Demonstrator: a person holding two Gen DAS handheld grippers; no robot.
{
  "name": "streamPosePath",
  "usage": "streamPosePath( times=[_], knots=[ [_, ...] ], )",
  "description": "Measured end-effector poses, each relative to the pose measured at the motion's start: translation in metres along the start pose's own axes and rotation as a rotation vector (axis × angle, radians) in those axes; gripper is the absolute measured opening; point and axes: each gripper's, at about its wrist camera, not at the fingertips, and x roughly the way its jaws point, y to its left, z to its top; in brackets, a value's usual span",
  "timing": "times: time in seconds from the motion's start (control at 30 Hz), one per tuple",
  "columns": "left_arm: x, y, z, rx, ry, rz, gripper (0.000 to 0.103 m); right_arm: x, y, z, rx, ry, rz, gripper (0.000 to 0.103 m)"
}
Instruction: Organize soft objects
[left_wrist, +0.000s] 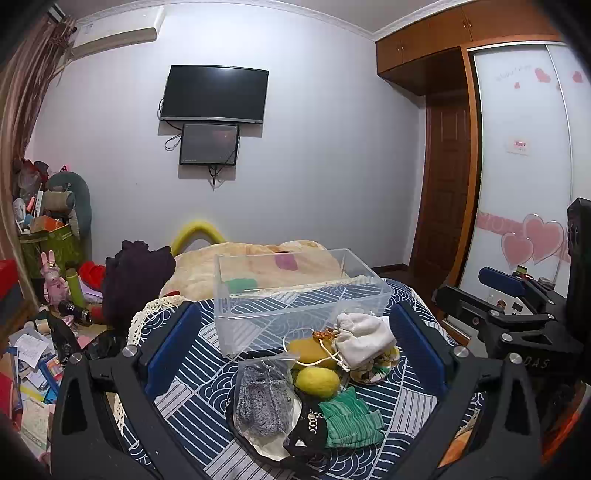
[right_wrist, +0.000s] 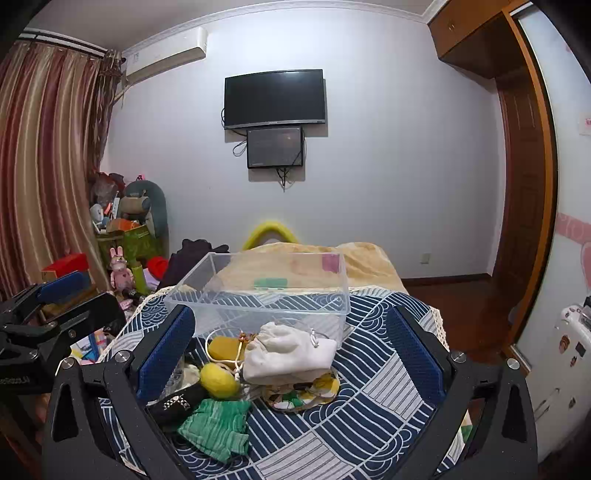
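Note:
A clear plastic box (left_wrist: 295, 295) (right_wrist: 258, 295) stands empty on the blue patterned cloth (left_wrist: 192, 398) (right_wrist: 369, 406). In front of it lies a pile of soft things: a white drawstring pouch (left_wrist: 364, 339) (right_wrist: 288, 350), a yellow felt ball (left_wrist: 317, 382) (right_wrist: 218, 380), an ochre sponge (left_wrist: 310, 350) (right_wrist: 221, 347), a green cloth (left_wrist: 349, 419) (right_wrist: 218, 428), a grey knit item in a clear bag (left_wrist: 262, 398), a black studded band (left_wrist: 308, 428) (right_wrist: 173, 404) and a floral pad (right_wrist: 306, 393). My left gripper (left_wrist: 293, 343) and right gripper (right_wrist: 291, 347) are both open and empty, hovering above the pile.
The table sits against a bed with a beige blanket (left_wrist: 258, 262). Dark clothes (left_wrist: 136, 280) and cluttered toys and boxes (left_wrist: 48, 258) lie at the left. A wardrobe with sliding doors (left_wrist: 524, 166) is at the right. My right gripper also shows in the left wrist view (left_wrist: 517, 295).

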Motion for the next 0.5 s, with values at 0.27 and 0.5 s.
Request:
streamPosePath(
  times=[0.27,0.5],
  knots=[
    [-0.0009,-0.0003,0.0015,0.000,0.000,0.000,0.103,-0.0053,-0.0019,0.0024,0.001,-0.003,0.001,0.103],
    [-0.0021,-0.0001,0.0024,0.000,-0.002,0.001,0.103,-0.0065,0.0004,0.0034,0.000,-0.006,0.002,0.103]
  ],
)
